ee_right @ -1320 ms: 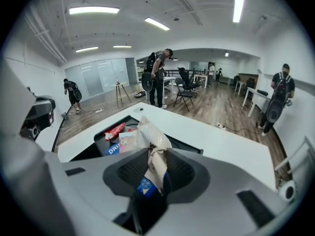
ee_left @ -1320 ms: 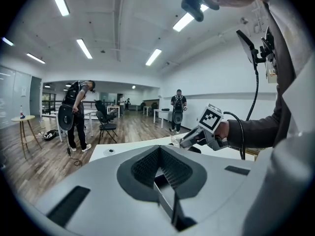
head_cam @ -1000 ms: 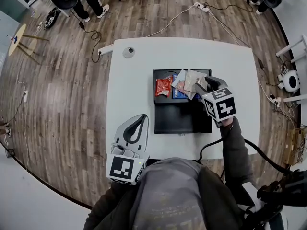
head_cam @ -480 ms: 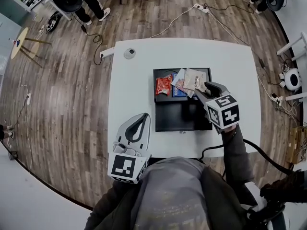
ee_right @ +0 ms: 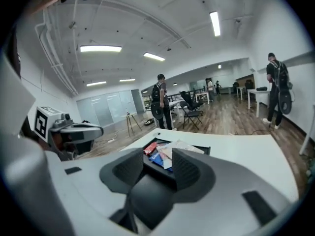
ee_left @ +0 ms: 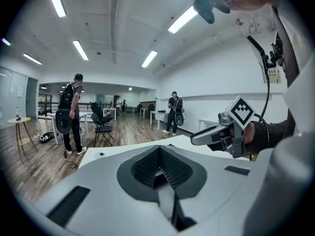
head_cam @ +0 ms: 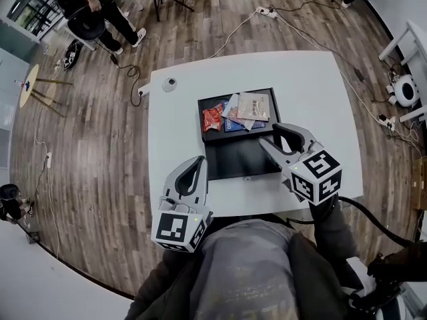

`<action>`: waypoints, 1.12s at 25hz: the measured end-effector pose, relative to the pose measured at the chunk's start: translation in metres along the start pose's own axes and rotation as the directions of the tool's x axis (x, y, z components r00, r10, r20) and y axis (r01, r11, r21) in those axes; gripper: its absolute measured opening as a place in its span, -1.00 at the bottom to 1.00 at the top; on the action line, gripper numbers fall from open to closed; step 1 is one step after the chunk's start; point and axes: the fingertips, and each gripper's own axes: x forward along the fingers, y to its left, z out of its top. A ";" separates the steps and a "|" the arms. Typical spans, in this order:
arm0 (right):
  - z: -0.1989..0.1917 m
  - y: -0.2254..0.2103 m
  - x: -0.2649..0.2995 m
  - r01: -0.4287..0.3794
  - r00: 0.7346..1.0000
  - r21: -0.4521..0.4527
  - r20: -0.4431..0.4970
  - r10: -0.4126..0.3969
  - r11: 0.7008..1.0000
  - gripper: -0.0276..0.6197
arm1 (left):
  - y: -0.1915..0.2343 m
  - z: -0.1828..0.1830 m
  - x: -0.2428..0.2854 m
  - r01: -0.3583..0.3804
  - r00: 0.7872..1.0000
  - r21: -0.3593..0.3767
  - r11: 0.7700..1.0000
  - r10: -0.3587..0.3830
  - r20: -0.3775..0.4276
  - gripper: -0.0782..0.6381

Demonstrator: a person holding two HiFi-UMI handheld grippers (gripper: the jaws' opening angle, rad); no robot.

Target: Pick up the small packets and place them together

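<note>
Overlap: blue packet (head_cam: 231,124) mostly hidden under beige packet (head_cam: 254,105).

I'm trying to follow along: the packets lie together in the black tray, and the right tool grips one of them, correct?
No. The packets do lie together in the black tray, but the right tool grips nothing: the right gripper view shows its jaws apart and empty.

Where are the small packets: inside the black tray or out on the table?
Inside: the packets lie heaped at the tray's far end.
</note>
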 end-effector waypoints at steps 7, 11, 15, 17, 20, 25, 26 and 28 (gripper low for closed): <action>-0.004 0.021 -0.033 -0.071 0.994 0.031 0.088 0.068 0.997 -0.74 | -0.031 0.009 0.003 -0.006 1.000 0.016 1.000 0.006 -0.001 -0.78; -0.003 0.026 -0.039 -0.049 0.993 0.016 0.110 0.047 0.999 -0.90 | -0.044 0.007 0.005 0.013 1.000 0.019 1.000 -0.013 0.004 -0.78; 0.003 0.026 -0.041 0.056 0.990 -0.002 0.133 -0.056 0.998 -0.90 | -0.050 0.004 0.006 0.055 0.998 0.042 0.998 -0.055 0.005 -0.78; 0.006 0.031 -0.037 0.089 0.987 -0.013 0.138 -0.086 0.996 -0.90 | -0.050 0.006 0.007 0.078 0.997 0.055 0.995 -0.078 0.009 -0.78; 0.008 0.040 -0.028 0.121 0.984 -0.028 0.137 -0.116 0.992 -0.90 | -0.045 0.010 0.007 0.103 0.994 0.074 0.992 -0.105 0.027 -0.78; 0.010 0.052 -0.015 0.151 0.981 -0.044 0.132 -0.144 0.988 -0.90 | -0.028 0.016 0.001 0.109 0.992 0.093 0.990 -0.115 0.058 -0.78; 0.011 0.053 -0.014 0.158 0.980 -0.042 0.131 -0.151 0.987 -0.90 | -0.025 0.017 0.001 0.112 0.991 0.094 0.989 -0.118 0.061 -0.78; 0.012 0.052 -0.012 0.170 0.978 -0.037 0.128 -0.164 0.985 -0.90 | -0.022 0.018 0.001 0.121 0.990 0.096 0.988 -0.128 0.065 -0.78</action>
